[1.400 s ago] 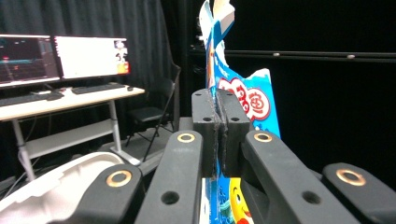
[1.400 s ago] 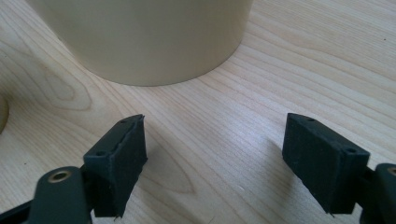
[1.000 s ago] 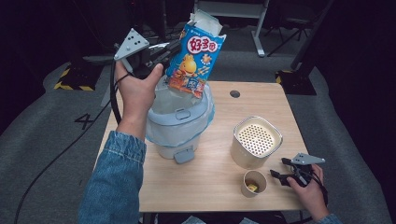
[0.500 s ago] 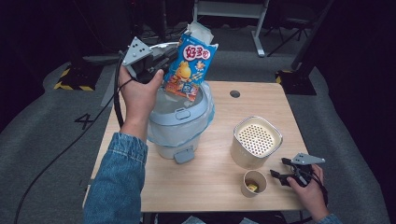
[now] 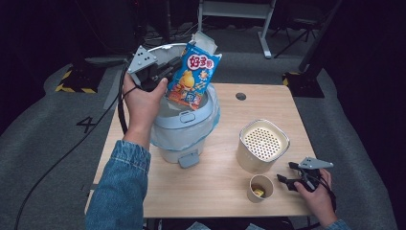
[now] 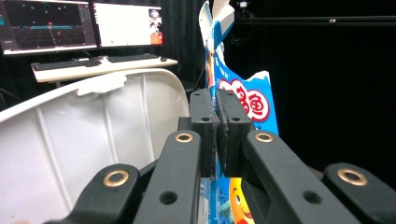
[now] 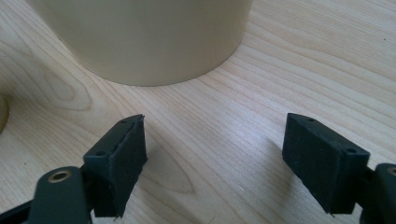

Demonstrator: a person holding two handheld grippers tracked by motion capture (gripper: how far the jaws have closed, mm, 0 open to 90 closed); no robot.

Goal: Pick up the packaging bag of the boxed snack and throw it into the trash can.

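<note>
A blue snack bag (image 5: pixel 194 76) with a cartoon figure hangs over the open top of a pale blue bin (image 5: pixel 184 127) lined with a clear bag. My left gripper (image 5: pixel 165 76) is shut on the bag's left edge; in the left gripper view its jaws (image 6: pixel 215 128) pinch the snack bag (image 6: pixel 247 100) edge-on, beside the bin's raised white lid (image 6: pixel 93 135). My right gripper (image 5: pixel 287 180) rests open on the table at the front right, with bare wood between its jaws (image 7: pixel 212 161). It lies just in front of a cream canister (image 7: pixel 140 37).
The cream canister (image 5: pixel 262 145) with a perforated top stands right of the bin. A small paper cup (image 5: pixel 261 188) with something yellow inside sits near the front edge of the wooden table (image 5: pixel 215 182), just left of my right gripper. A dark round hole (image 5: pixel 241 96) marks the tabletop's far side.
My left hand has brought the snack bag down and closer to the bin's opening. The right hand and gripper have stayed put.
</note>
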